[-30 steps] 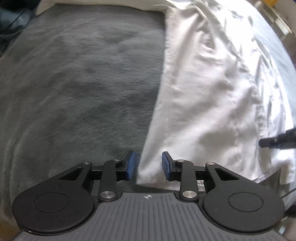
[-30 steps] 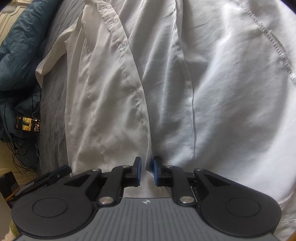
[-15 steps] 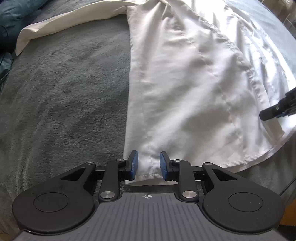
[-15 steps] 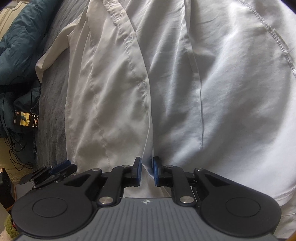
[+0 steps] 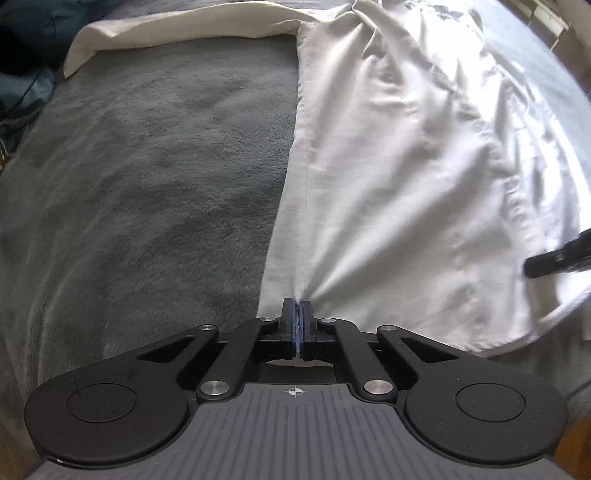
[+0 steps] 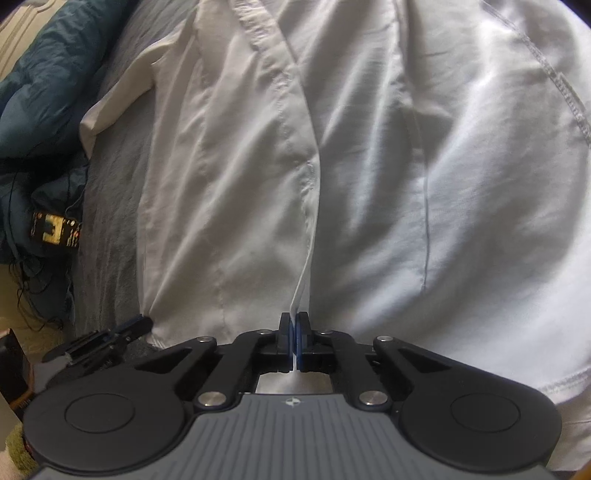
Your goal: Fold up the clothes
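On the bed [image 5: 147, 184], the white shirt [image 5: 388, 184] is pinched at its hem by left tongs [image 5: 296, 314] and at its placket edge by right tongs [image 6: 294, 325] (both clamped tight). Fabric is judged light, limp, slippery; edges and seams are best gripped.

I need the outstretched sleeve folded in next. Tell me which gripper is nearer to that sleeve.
Left. The left gripper is shut on the shirt hem along the side seam below the sleeve. The right gripper pinches the front placket edge, farther across the shirt from it.
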### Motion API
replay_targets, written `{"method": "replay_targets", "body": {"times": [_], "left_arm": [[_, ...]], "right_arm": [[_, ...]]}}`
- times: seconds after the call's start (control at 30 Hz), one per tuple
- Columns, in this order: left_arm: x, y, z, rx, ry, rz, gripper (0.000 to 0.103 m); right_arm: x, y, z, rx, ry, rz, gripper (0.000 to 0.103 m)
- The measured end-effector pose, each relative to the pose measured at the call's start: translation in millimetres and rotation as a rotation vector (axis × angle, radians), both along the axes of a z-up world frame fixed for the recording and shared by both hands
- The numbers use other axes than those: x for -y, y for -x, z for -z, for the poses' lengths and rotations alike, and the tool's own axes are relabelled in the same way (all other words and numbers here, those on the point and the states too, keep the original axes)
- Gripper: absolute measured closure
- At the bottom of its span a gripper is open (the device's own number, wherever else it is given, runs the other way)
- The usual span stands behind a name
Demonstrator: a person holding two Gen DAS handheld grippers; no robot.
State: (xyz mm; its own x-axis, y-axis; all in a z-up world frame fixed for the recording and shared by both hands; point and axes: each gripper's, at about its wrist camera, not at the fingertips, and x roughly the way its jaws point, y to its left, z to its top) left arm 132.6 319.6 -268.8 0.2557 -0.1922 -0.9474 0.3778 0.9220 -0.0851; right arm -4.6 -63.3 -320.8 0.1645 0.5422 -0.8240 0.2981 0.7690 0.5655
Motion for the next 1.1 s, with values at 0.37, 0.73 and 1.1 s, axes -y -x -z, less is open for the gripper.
{"method": "replay_targets", "body": {"times": [0.37, 0.73, 1.1], "left_arm": [[-38.1, -4.4, 7.9, -0.119, 0.054, -0.143, 0.103], [-27.7, 1.2, 24.8, -0.12, 0.01, -0.084, 0.103], [-17.6, 4.0, 39.3, -0.1, -0.02, 0.008, 0.101]], "right_arm": [[-8.9, 9.1, 8.7, -0.04, -0.009, -0.028, 0.101], [-16.4, 10.0, 13.3, -0.052, 0.031, -0.046, 0.101], [-8.7, -2.2, -30.5, 0.051, 0.141, -0.125, 0.087]]}}
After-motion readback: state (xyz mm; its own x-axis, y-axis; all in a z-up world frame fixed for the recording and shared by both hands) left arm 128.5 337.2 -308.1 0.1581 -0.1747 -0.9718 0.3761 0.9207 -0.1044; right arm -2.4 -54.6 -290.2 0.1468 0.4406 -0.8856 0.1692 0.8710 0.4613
